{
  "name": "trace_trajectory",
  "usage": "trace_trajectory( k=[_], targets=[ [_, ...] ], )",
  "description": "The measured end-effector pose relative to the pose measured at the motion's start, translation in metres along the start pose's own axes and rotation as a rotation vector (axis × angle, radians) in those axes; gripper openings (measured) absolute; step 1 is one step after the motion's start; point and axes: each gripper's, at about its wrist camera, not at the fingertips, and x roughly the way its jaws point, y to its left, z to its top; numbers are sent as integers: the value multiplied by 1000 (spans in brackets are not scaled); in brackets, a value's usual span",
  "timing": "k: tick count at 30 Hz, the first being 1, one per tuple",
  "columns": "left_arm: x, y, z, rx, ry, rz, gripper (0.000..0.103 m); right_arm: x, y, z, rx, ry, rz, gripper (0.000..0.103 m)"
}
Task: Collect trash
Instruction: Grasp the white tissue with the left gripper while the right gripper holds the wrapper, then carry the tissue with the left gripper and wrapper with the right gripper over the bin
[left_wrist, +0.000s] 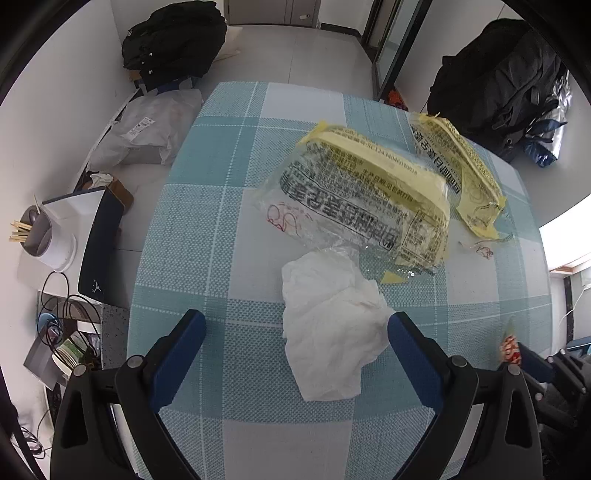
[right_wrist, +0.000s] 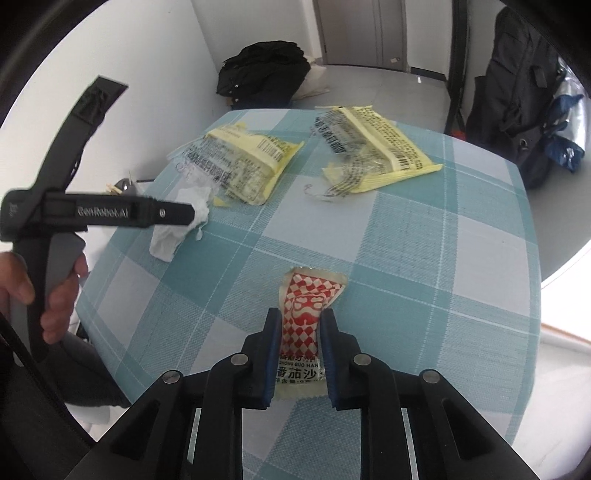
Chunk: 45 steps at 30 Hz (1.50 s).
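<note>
Left gripper (left_wrist: 295, 332) hangs with jaws wide apart over the checked tablecloth (left_wrist: 207, 229), the crumpled tissue (left_wrist: 328, 325) lying between its fingers, long axis toward 12 o'clock. Right gripper (right_wrist: 298, 325) clamps the red ketchup sachet (right_wrist: 304, 314). Two yellow wrappers (left_wrist: 369, 195) wait at 12 to 1 o'clock beyond, nearer the left

White walls, pale grey tiled floor (left_wrist: 295, 55). Table under teal-and-white checked cloth (left_wrist: 207, 206). Black backpack (left_wrist: 173, 37) slumped by far wall, bigger dark bag (left_wrist: 495, 81) on the right. Closed door (right_wrist: 369, 33) at back. Low side surface (left_wrist: 55, 266) cluttered with cables, possibly a chopstick holder. Bright daylight from right edge.
</note>
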Motion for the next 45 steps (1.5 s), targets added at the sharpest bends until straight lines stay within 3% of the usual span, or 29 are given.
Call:
trace_trajectory(
  k=[5,6,8,12,15,22,26,33,36,45],
  targets=[
    [-6,-14,-2,85,-63,7,85,-9,-11,-2,29,-21,4,20],
    [-4,-16,-3,97,-57,6,75,-9,-12,-1,32,-24,5,20],
    [-2,-23,-7,138,-63,34,68,-12,-15,-3,35,-32,10,20],
    [-6,-30,-11,178,-75,8,25,-19,-16,-5,40,-46,13,20],
    [-8,-32,-14,188,-66,-3,7,-25,-16,-9,46,-55,9,20],
    [-15,-30,-21,162,-52,-5,4,-40,-19,-11,62,-88,7,20],
    [-28,-24,-29,104,-46,-68,4,-52,-23,-15,80,-112,11,20],
    [-61,-41,-40,109,-104,-76,4,-79,-26,-22,93,-174,29,20],
    [-78,-60,-44,155,-146,-53,4,-96,-30,-21,93,-213,35,20],
    [-131,-128,-31,281,-260,-134,4,-178,-60,-14,123,-382,4,20]
  ],
)
